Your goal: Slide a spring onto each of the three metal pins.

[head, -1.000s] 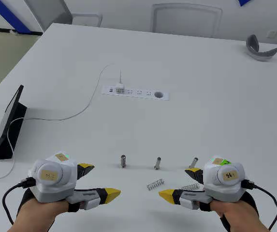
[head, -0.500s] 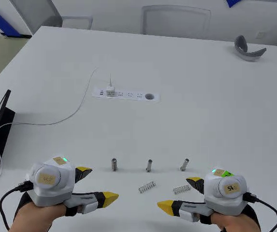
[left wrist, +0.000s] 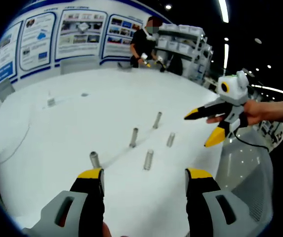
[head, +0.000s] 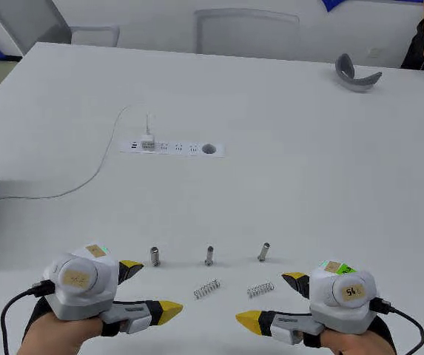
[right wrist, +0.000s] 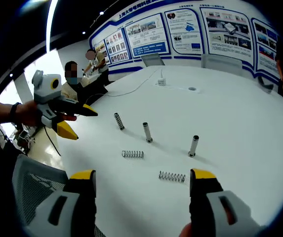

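White bench (head: pixel 308 185) | left hand-held gripper (head: pixel 152 288) and right hand-held gripper (head: pixel 270 299) spread wide, empty | one pin (head: pixel 155 256) seems sprung | next: grasp spring (head: pixel 260 290) just ahead

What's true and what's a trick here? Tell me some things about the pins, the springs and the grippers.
1. Three metal pins stand on the white table. True.
2. Every pin wears a spring. False: just the left pin does; the middle pin and right pin are bare.
3. Two loose springs lie in front of the pins. True.
4. The right gripper holds a spring. False: it is open and empty.
5. The left gripper is open. True.
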`<move>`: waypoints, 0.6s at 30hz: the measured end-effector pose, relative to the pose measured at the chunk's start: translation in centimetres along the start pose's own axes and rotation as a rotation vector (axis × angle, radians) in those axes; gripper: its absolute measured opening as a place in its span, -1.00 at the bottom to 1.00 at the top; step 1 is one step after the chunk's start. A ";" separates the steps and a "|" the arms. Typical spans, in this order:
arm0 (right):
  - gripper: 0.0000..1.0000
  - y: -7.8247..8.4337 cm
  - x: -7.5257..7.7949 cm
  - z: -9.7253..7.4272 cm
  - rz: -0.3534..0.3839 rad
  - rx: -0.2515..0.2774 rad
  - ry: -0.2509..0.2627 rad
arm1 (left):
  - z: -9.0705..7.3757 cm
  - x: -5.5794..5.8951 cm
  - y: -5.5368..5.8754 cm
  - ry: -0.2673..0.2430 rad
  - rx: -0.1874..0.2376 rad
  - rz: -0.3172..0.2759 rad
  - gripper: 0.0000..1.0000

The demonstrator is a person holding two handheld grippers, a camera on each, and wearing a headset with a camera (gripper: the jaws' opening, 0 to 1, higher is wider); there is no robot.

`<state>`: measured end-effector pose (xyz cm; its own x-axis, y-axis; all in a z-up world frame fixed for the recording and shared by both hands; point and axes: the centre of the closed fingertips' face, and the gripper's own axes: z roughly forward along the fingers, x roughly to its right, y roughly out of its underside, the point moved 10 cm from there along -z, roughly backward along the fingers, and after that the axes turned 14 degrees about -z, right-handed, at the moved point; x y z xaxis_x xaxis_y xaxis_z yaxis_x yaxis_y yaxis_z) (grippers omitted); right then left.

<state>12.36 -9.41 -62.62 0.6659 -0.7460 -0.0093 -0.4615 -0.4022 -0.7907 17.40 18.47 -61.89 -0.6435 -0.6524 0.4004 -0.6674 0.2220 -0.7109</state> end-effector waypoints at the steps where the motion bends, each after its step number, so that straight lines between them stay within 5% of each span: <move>1: 0.59 0.0 0.0 -0.1 0.000 0.000 0.001 | 0.2 0.1 0.0 0.003 -0.003 0.002 0.36; 18: 0.60 0.8 0.4 -1.8 -0.004 -0.004 0.005 | 4.0 0.7 -0.1 0.023 -0.072 0.045 0.25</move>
<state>11.26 -10.99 -62.17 0.6647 -0.7471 -0.0035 -0.4617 -0.4071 -0.7881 18.54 15.09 -63.92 -0.6815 -0.6237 0.3828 -0.6623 0.3032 -0.6851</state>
